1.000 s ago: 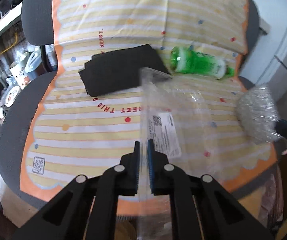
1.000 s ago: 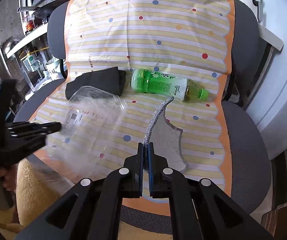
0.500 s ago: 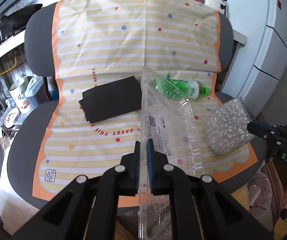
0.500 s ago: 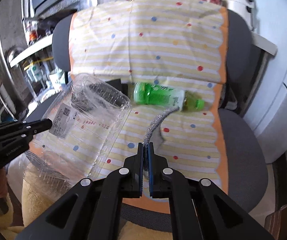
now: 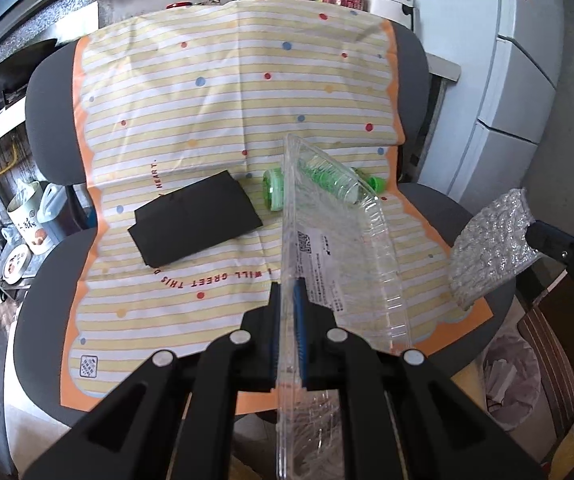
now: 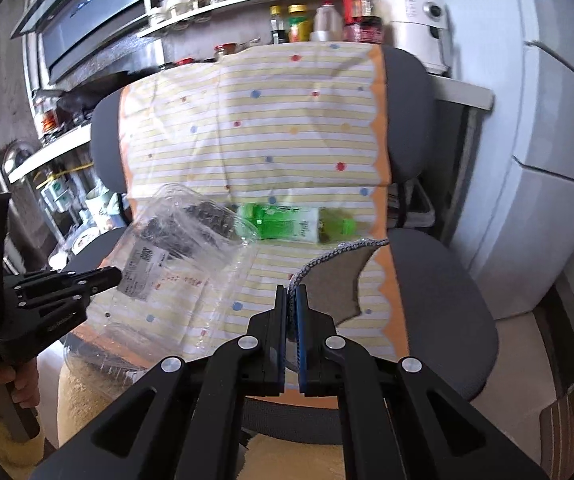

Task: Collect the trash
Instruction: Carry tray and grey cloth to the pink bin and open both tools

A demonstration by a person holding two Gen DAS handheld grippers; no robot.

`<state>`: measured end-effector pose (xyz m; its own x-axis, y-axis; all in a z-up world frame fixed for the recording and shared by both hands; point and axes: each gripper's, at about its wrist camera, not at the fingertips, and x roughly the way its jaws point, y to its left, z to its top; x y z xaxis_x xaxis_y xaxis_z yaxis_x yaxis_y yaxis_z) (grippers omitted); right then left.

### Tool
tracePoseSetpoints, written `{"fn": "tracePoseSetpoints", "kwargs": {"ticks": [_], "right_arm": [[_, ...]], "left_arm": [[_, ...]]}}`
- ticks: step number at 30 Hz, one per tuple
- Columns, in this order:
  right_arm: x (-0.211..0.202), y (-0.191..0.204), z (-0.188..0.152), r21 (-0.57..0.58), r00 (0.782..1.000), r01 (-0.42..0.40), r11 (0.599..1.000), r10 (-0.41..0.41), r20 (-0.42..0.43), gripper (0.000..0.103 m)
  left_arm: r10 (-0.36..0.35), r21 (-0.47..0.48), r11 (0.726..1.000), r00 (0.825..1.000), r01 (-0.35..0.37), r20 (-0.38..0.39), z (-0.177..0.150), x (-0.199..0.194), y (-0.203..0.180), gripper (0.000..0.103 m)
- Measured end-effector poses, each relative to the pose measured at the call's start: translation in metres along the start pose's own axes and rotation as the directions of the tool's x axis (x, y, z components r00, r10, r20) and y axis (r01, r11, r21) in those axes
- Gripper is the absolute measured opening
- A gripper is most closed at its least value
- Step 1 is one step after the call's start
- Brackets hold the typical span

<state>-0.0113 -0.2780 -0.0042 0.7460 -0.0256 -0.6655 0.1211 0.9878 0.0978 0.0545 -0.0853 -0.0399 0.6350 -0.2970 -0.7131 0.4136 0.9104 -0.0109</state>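
Left gripper (image 5: 287,300): jaws closed on the near edge of a clear plastic clamshell container (image 5: 339,248). The container stands on edge between the pads and runs forward and to the right of the jaws, its white printed label (image 5: 319,264) just ahead of the right pad. The rest of it hangs down below the jaws, toward the camera.

Right gripper (image 6: 292,304): jaws closed on a piece of bubble-wrap padding (image 6: 335,280) with a brownish face. The padding rises from between the pads and spreads forward and to the right. In the left wrist view the same piece shows its silvery bubbled side (image 5: 491,252), held clear of the chair at the far right.

Green plastic bottle (image 6: 295,222): lies on its side on the seat, well ahead of both pairs of jaws, cap end to the right. From the left gripper it is seen partly through the clear container (image 5: 327,176).

Black flat item (image 5: 195,222): lies on the seat ahead and to the left of the left jaws, just left of the bottle.

Striped dotted cloth (image 5: 223,120): covers the seat and back of a grey office chair (image 6: 447,280).

A bin with a white liner (image 5: 511,384) stands low to the right of the left jaws.
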Motion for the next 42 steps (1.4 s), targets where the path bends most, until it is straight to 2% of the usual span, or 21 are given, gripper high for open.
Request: {"fn": "tracePoseSetpoints", "kwargs": {"ticks": [3, 8, 13, 15, 18, 20, 24, 27, 28, 29, 31, 35, 39, 42], "right_arm": [[-0.007, -0.015, -0.008, 0.037, 1.0, 0.021, 0.999, -0.021, -0.005, 0.004], [-0.035, -0.053, -0.033, 0.122, 0.993, 0.116, 0.986, -0.116, -0.01, 0.004], [-0.069, -0.097, -0.062, 0.21, 0.968, 0.25, 0.945, -0.248, -0.038, 0.004], [-0.082, -0.12, -0.082, 0.248, 0.946, 0.325, 0.913, -0.316, -0.076, 0.004], [-0.088, -0.147, -0.112, 0.295, 0.916, 0.401, 0.867, -0.371, -0.153, 0.004], [-0.086, -0.168, -0.141, 0.325, 0.888, 0.457, 0.828, -0.401, -0.228, 0.004], [-0.074, -0.201, -0.187, 0.368, 0.845, 0.525, 0.767, -0.418, -0.335, 0.008], [-0.067, -0.222, -0.211, 0.396, 0.823, 0.558, 0.73, -0.422, -0.382, 0.009], [-0.064, -0.232, -0.221, 0.422, 0.821, 0.558, 0.714, -0.405, -0.401, 0.01], [-0.062, -0.237, -0.225, 0.441, 0.826, 0.553, 0.707, -0.392, -0.406, 0.019], [-0.062, -0.242, -0.232, 0.47, 0.833, 0.543, 0.696, -0.38, -0.402, 0.028], [-0.077, -0.247, -0.229, 0.491, 0.846, 0.529, 0.692, -0.392, -0.36, 0.028], [-0.1, -0.251, -0.22, 0.498, 0.842, 0.539, 0.679, -0.44, -0.311, 0.028], [-0.117, -0.255, -0.218, 0.512, 0.84, 0.541, 0.667, -0.461, -0.287, 0.028]], "left_arm": [[-0.052, 0.014, 0.999, 0.999, 0.052, -0.007, -0.001, 0.002, -0.012, 0.005], [-0.156, 0.088, 0.984, 0.988, 0.157, -0.02, 0.001, 0.01, -0.055, 0.005], [-0.26, 0.178, 0.947, 0.964, 0.266, -0.056, 0.001, 0.02, -0.113, 0.005], [-0.297, 0.215, 0.927, 0.952, 0.307, -0.079, -0.002, 0.025, -0.136, 0.005], [-0.346, 0.276, 0.888, 0.93, 0.367, -0.124, -0.011, 0.03, -0.174, 0.005], [-0.37, 0.309, 0.863, 0.916, 0.401, -0.156, -0.017, 0.035, -0.197, 0.005], [-0.388, 0.359, 0.822, 0.897, 0.441, -0.212, -0.033, 0.044, -0.235, 0.005], [-0.394, 0.382, 0.799, 0.884, 0.464, -0.25, -0.043, 0.052, -0.257, 0.005], [-0.393, 0.387, 0.795, 0.883, 0.467, -0.258, -0.047, 0.053, -0.262, 0.005], [-0.39, 0.396, 0.789, 0.881, 0.47, -0.269, -0.051, 0.055, -0.268, 0.005], [-0.385, 0.407, 0.78, 0.878, 0.475, -0.285, -0.056, 0.057, -0.276, 0.005], [-0.371, 0.452, 0.746, 0.868, 0.49, -0.329, -0.071, 0.061, -0.3, 0.005], [-0.375, 0.495, 0.672, 0.829, 0.552, -0.414, -0.088, 0.068, -0.337, 0.005], [-0.378, 0.514, 0.63, 0.808, 0.582, -0.452, -0.099, 0.073, -0.366, 0.005]]}}
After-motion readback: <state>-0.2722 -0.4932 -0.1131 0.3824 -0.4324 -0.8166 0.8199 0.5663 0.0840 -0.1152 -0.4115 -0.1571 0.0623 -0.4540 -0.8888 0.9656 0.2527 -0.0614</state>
